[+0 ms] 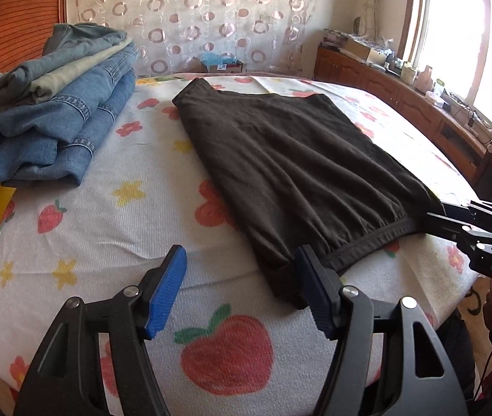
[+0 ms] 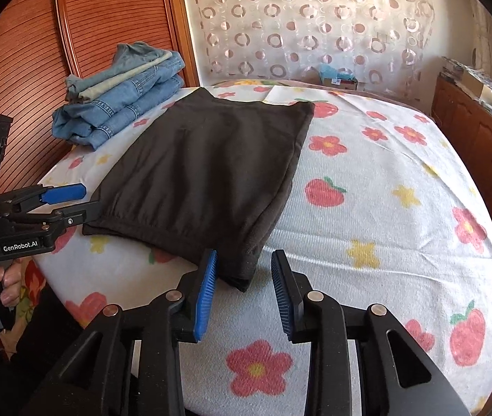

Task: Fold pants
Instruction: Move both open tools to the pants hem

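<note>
Pants (image 2: 207,176) lie folded flat near the bed's (image 2: 402,242) front edge, left gripper (image 1: 242,286) and right gripper (image 2: 244,293) both spread at their near corners, pinching nothing; next move, likely re-gripping that near edge for another fold.

Folded pants (image 1: 280,159) flat on the bed (image 1: 141,242), near its front edge, waistband toward the viewer. Stack of folded jeans (image 1: 58,118) behind and left of the pants, apart from them, against the headboard (image 2: 37,34). Left gripper (image 1: 242,287) at the pants' near left corner, right gripper (image 2: 244,291) at the near right corner; jaws apart on both. Curtain (image 2: 298,24) behind the bed. Cabinet (image 1: 402,104) along the right side, clutter on top.
</note>
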Tool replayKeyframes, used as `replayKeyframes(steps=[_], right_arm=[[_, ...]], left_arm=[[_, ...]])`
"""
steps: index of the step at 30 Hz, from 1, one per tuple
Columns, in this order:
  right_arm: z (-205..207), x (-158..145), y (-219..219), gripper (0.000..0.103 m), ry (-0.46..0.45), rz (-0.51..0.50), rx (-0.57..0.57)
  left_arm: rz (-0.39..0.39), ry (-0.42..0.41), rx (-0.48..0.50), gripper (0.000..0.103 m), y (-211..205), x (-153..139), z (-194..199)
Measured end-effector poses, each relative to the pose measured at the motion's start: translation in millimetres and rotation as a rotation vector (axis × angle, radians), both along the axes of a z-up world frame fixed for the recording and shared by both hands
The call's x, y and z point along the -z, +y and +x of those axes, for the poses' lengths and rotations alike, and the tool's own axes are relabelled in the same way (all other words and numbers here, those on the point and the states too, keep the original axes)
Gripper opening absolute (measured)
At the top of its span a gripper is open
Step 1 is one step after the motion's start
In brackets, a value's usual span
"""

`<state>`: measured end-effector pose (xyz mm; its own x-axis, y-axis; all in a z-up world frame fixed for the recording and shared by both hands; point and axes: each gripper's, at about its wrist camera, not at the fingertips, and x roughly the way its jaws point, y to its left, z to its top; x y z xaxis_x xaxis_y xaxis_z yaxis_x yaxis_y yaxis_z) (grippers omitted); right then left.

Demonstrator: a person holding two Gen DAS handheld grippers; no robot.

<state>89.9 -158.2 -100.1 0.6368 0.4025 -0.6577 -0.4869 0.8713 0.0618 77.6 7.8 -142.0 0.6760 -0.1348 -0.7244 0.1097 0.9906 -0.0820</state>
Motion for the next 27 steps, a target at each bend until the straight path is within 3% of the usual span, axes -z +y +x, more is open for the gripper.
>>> replayKeyframes(steps=[5, 15, 24, 26, 27], right_arm=[[1.6, 0.4, -1.4, 0.033, 0.007, 0.006, -0.004], [2.9, -0.4, -2.5, 0.033, 0.006, 0.004, -0.010], [2.5, 0.1, -2.2, 0.034, 0.003, 0.004, -0.008], [2.2, 0.1, -2.4, 0.033, 0.004, 0.006, -0.010], [2.1, 0.0, -2.6, 0.033, 0.007, 0.008, -0.013]], left_arm=[[-0.035, 0.008, 0.000, 0.066, 4.4, -0.9, -3.4], [-0.021, 0.016, -0.026, 0.072, 1.9, -0.3, -2.2], [-0.020, 0.028, 0.010, 0.075, 1.6, -0.8, -6.1], [-0.054, 0.027, 0.052, 0.074, 0.6, -2.2, -7.8], [-0.065, 0.026, 0.066, 0.065, -0.7, -2.6, -8.2]])
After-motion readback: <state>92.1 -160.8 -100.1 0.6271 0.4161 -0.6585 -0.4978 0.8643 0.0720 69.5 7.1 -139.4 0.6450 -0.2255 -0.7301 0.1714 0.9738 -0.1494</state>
